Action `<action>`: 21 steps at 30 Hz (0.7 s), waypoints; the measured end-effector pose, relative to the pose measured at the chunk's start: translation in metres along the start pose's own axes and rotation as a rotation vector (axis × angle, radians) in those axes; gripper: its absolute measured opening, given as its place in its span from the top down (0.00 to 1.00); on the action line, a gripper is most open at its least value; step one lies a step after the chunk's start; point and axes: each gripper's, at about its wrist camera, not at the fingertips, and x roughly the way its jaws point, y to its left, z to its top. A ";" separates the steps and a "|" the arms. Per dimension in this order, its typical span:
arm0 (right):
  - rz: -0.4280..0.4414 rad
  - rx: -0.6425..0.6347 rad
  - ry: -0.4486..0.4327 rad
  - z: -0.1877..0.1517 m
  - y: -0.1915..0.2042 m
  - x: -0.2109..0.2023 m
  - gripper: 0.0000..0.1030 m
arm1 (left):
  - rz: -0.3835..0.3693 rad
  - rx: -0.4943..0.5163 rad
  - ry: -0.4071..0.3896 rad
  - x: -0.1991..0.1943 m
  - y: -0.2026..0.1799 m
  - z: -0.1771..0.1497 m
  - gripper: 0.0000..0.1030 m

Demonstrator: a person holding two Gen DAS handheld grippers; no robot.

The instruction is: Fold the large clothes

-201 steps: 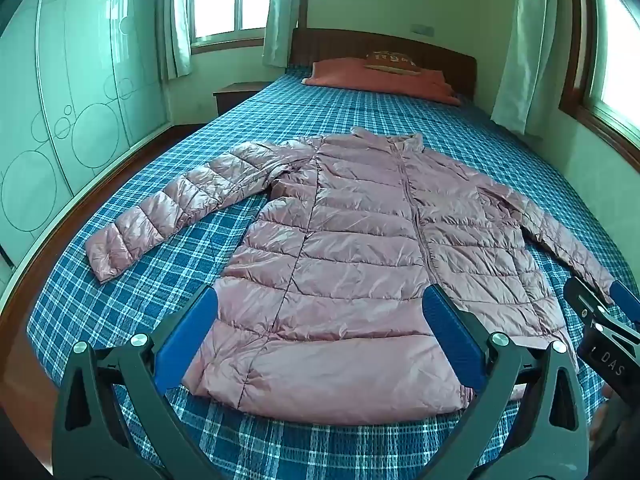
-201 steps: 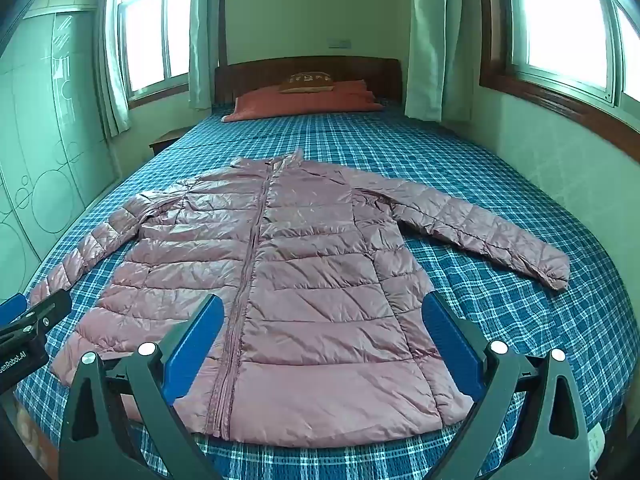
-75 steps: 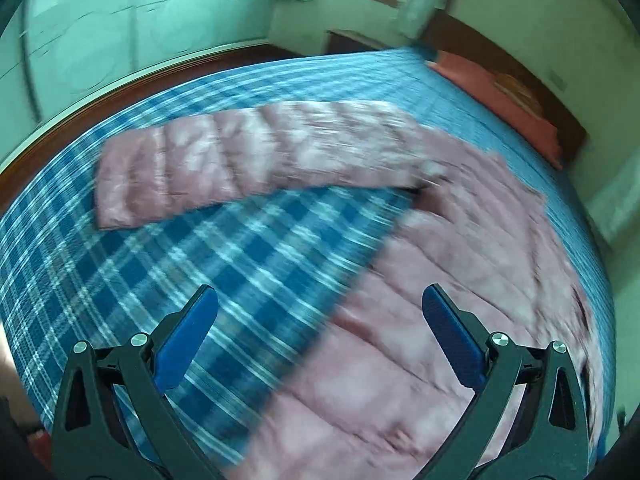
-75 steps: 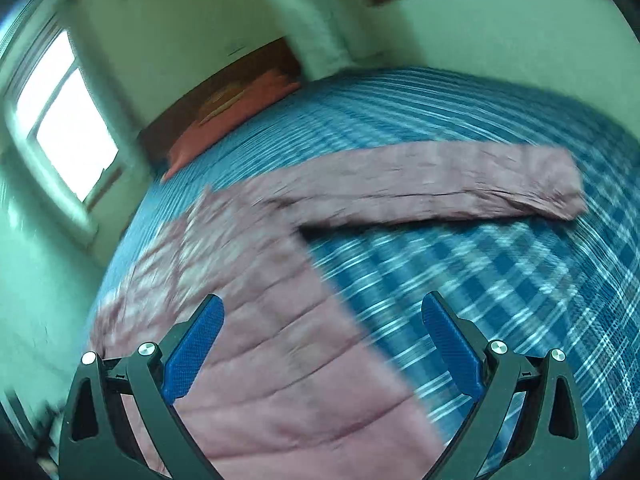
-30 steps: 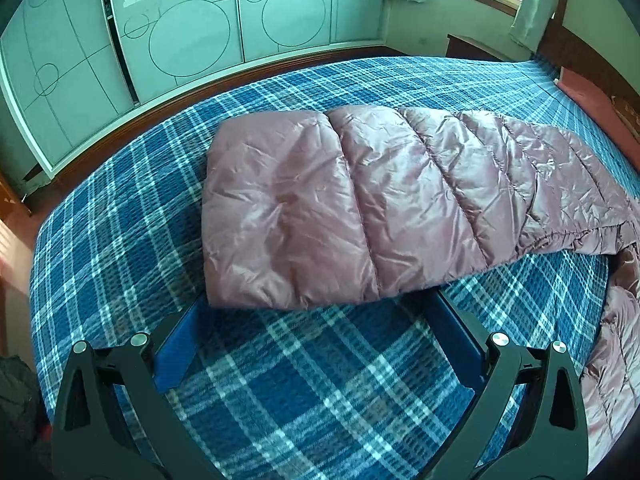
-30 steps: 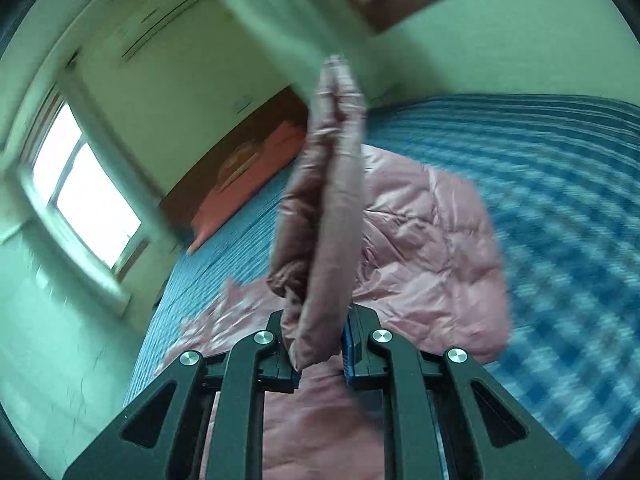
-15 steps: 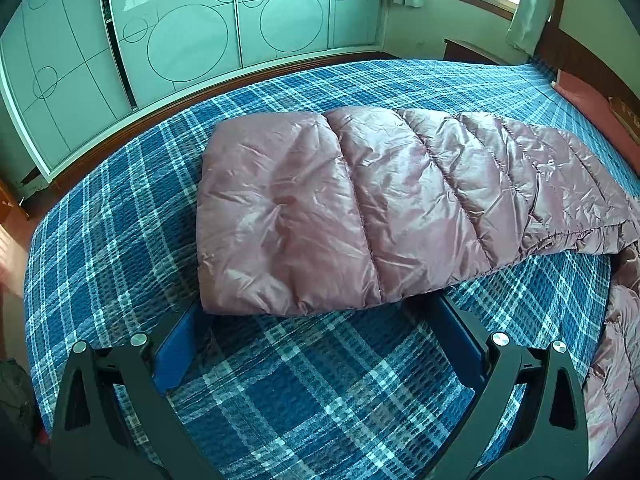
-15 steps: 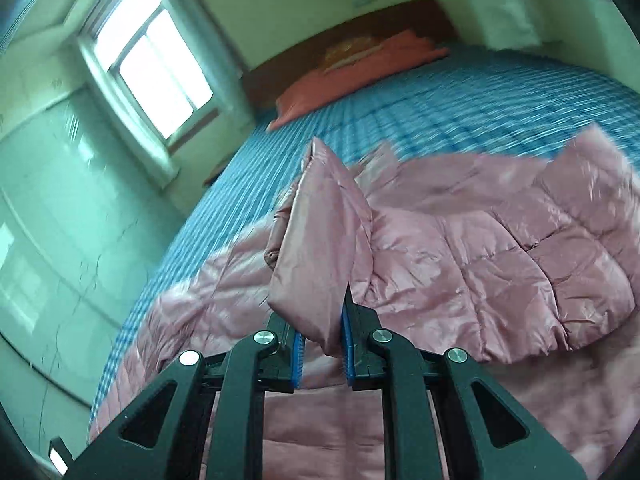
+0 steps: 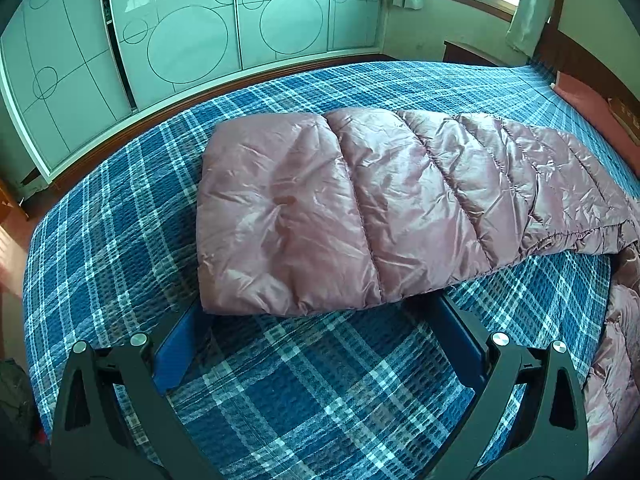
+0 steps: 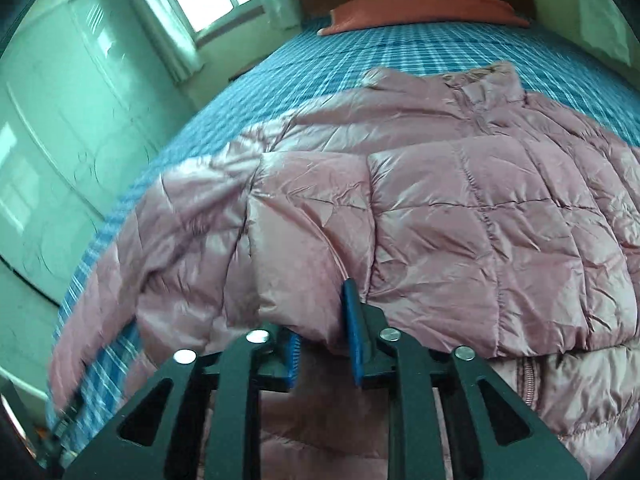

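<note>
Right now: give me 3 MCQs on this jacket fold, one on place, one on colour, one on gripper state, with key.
1. Where does the right sleeve lie?
A. across the jacket body
B. on the pillow
C. on the floor

2. What colour is the bed cover?
A. plain red
B. blue plaid
C. white

3. How is the left gripper set?
A. shut on cloth
B. out of view
C. open, at the left sleeve cuff

Key: A, the sleeve is folded over the chest; B, blue checks; C, pads stand wide apart.
</note>
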 end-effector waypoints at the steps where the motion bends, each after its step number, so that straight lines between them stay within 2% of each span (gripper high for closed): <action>1: 0.033 -0.006 0.001 -0.002 0.003 -0.004 0.45 | -0.001 -0.001 0.001 0.000 0.000 0.000 0.02; 3: 0.064 -0.015 -0.009 -0.002 0.006 -0.013 0.38 | -0.002 -0.001 0.001 -0.001 0.000 0.000 0.02; 6: 0.123 -0.015 -0.066 -0.004 -0.004 -0.049 0.38 | -0.001 -0.001 0.000 -0.001 0.000 0.000 0.02; 7: 0.112 -0.010 -0.091 -0.003 -0.014 -0.062 0.38 | -0.001 -0.001 0.000 0.000 0.000 0.000 0.02; 11: -0.033 0.054 -0.158 0.002 -0.080 -0.097 0.38 | 0.001 0.001 0.000 0.000 0.000 0.000 0.02; 12: -0.109 0.100 -0.165 0.004 -0.111 -0.103 0.41 | 0.001 0.001 0.000 0.000 0.001 0.000 0.02; 13: -0.153 0.138 -0.165 0.006 -0.131 -0.106 0.46 | 0.003 0.000 0.000 -0.001 0.000 0.000 0.02; 15: -0.253 0.239 -0.159 0.005 -0.181 -0.109 0.50 | 0.003 0.001 0.000 0.000 0.000 0.000 0.02; 18: -0.389 0.275 -0.108 -0.001 -0.221 -0.098 0.53 | 0.006 0.003 0.000 0.002 0.000 0.000 0.02; 19: -0.408 0.281 -0.066 -0.007 -0.235 -0.086 0.53 | 0.008 0.004 0.000 0.002 0.000 0.000 0.02; 21: -0.400 0.261 -0.067 -0.011 -0.241 -0.080 0.54 | 0.008 0.006 0.001 0.003 0.000 0.000 0.02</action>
